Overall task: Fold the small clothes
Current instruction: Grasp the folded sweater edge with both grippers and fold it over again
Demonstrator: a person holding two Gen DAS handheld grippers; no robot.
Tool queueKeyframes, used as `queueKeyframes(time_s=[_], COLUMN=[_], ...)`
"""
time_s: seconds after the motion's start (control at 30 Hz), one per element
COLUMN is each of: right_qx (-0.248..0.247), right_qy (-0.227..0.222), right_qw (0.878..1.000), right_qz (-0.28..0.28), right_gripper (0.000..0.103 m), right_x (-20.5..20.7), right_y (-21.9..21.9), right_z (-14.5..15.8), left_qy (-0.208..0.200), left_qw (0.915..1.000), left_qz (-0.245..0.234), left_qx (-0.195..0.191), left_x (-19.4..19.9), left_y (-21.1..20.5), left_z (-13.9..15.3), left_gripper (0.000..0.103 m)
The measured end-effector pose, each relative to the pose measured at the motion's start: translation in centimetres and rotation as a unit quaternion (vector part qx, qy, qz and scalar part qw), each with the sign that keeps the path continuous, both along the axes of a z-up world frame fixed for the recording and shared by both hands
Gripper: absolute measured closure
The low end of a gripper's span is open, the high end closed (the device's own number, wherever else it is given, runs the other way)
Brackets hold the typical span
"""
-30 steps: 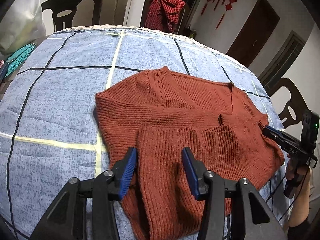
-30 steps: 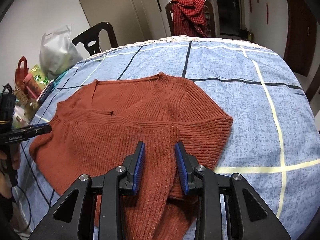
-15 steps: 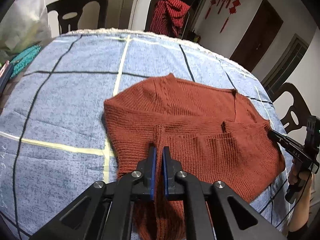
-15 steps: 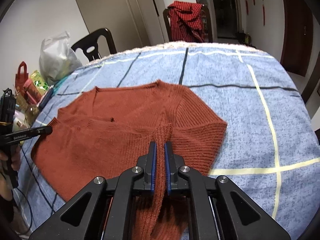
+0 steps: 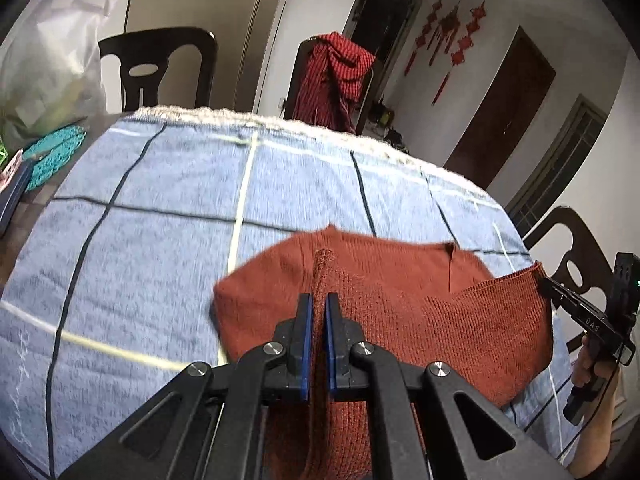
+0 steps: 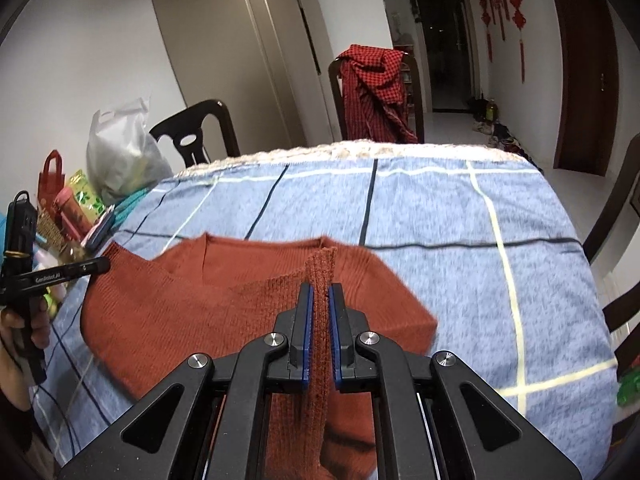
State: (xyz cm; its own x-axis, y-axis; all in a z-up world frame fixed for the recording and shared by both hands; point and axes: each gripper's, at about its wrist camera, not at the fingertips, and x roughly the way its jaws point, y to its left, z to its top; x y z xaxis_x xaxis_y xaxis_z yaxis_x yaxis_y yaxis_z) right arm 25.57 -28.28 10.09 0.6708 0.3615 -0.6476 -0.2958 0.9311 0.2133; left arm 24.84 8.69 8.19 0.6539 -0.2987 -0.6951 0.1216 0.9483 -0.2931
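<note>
Now clamped on the rust sweater (image 5: 400, 312): left gripper (image 5: 316, 340) and right gripper (image 6: 320, 332), spread a second ago; near hem raised off the blue checked desk (image 5: 160, 216).

Sweater (image 6: 224, 312) near hem cut off by bottom edge, partly hidden behind right gripper (image 6: 319, 336) (same in left view); tablecloth (image 6: 460, 216) around sweater motion-blurred; packets beside sweater unreadable.

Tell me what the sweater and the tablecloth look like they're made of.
Sweater: looks like chunky ribbed knit, wool or acrylic, matte rust; the rib lines show and it drapes softly. Tablecloth: seems woven cotton, matte mottled blue with printed grid lines and a pale fringed edge.
</note>
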Motion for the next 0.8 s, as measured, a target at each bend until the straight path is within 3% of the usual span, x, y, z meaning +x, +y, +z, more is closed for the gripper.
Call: queueKeyframes(time_s=[0.3, 0.8], right_qx=[-0.005, -0.019], right_qy=[0.007, 0.056], right_qw=[1.0, 0.997], right_qz=[-0.021, -0.05], right_gripper=[0.096, 0.096], right_x=[4.3, 8.4], right_y=[0.5, 0.3], right_z=[-0.3, -3.8], left_qy=[-0.013, 0.053], left_qw=[0.9998, 0.9981], left_qz=[0.011, 0.024], left_qx=[0.014, 0.02], left_x=[4.1, 8.8], left_y=[-0.7, -0.9], left_z=[-0.2, -4.6], left_gripper=[0.095, 0.095])
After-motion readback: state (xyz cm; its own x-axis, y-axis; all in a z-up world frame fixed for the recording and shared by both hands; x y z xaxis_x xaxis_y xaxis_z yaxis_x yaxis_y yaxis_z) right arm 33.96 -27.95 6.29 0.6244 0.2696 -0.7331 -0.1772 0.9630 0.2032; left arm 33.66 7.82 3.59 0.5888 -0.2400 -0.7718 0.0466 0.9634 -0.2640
